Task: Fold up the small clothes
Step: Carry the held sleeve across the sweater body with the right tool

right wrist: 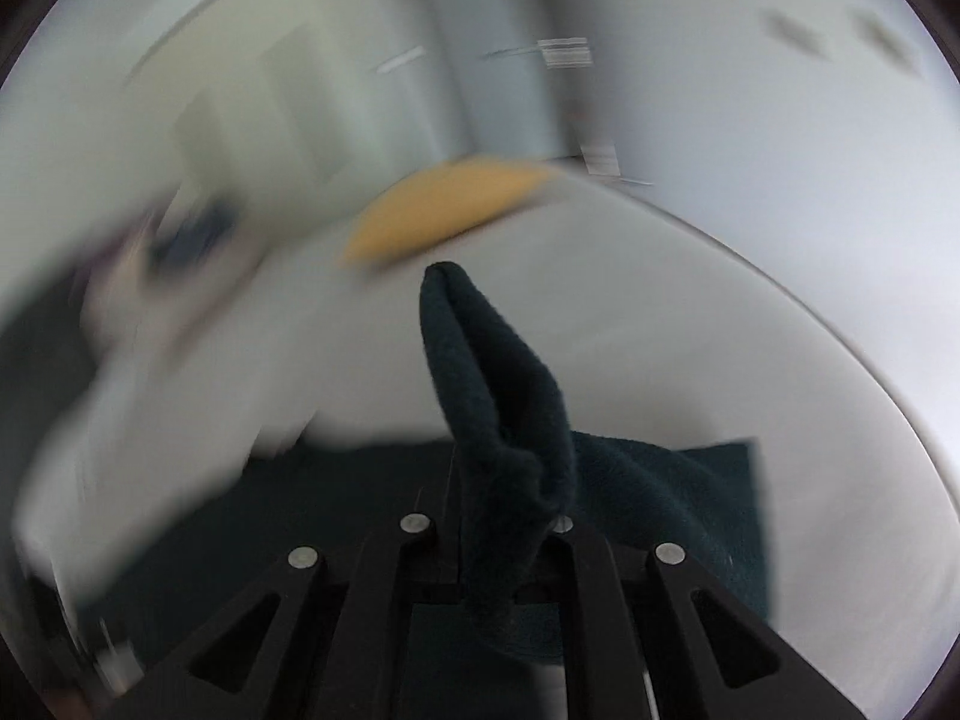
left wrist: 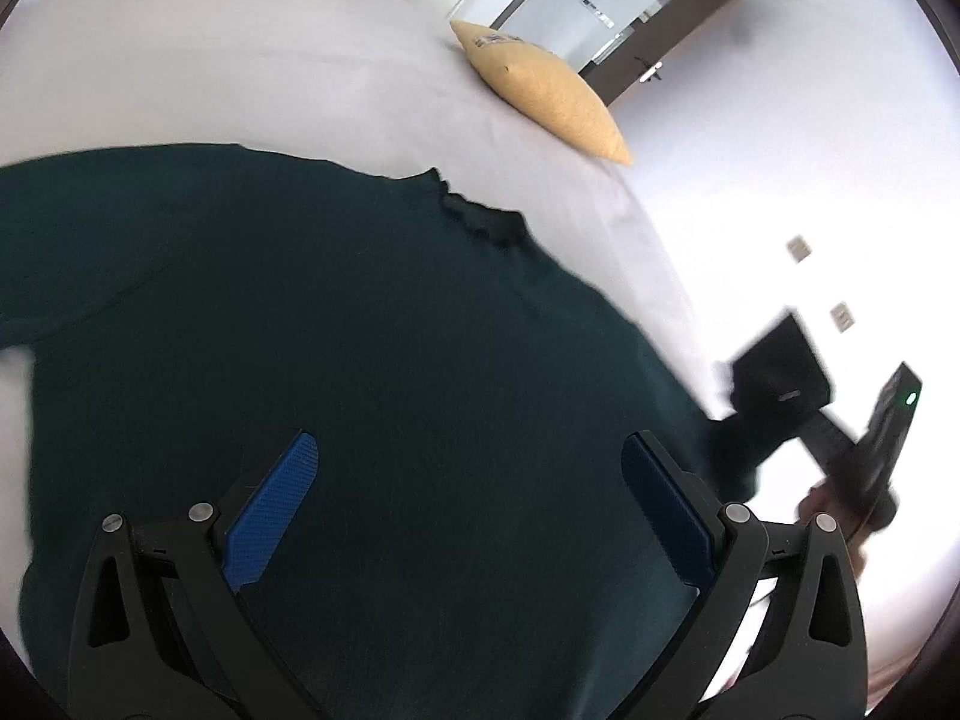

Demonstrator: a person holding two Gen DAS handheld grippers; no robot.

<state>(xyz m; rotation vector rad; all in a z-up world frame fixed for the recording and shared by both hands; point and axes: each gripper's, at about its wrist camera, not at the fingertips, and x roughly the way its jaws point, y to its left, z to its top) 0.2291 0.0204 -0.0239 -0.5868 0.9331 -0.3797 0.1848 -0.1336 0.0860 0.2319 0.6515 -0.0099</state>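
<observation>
A dark green sweater (left wrist: 336,312) lies spread flat on the white bed (left wrist: 240,72), its collar (left wrist: 480,216) toward the far side. My left gripper (left wrist: 468,468) hovers over the sweater's body, open and empty, its blue pads wide apart. My right gripper (right wrist: 498,480) is shut on a fold of the sweater (right wrist: 492,372), which sticks up between its fingers. The rest of the cloth (right wrist: 678,480) trails down to the bed. The right gripper also shows in the left wrist view (left wrist: 780,396), at the sweater's right edge. The right wrist view is blurred.
A yellow cushion (left wrist: 540,90) lies on the far part of the bed; it also shows in the right wrist view (right wrist: 444,204). Beyond the bed are white walls, wardrobe doors (left wrist: 600,6) and wall sockets (left wrist: 798,249).
</observation>
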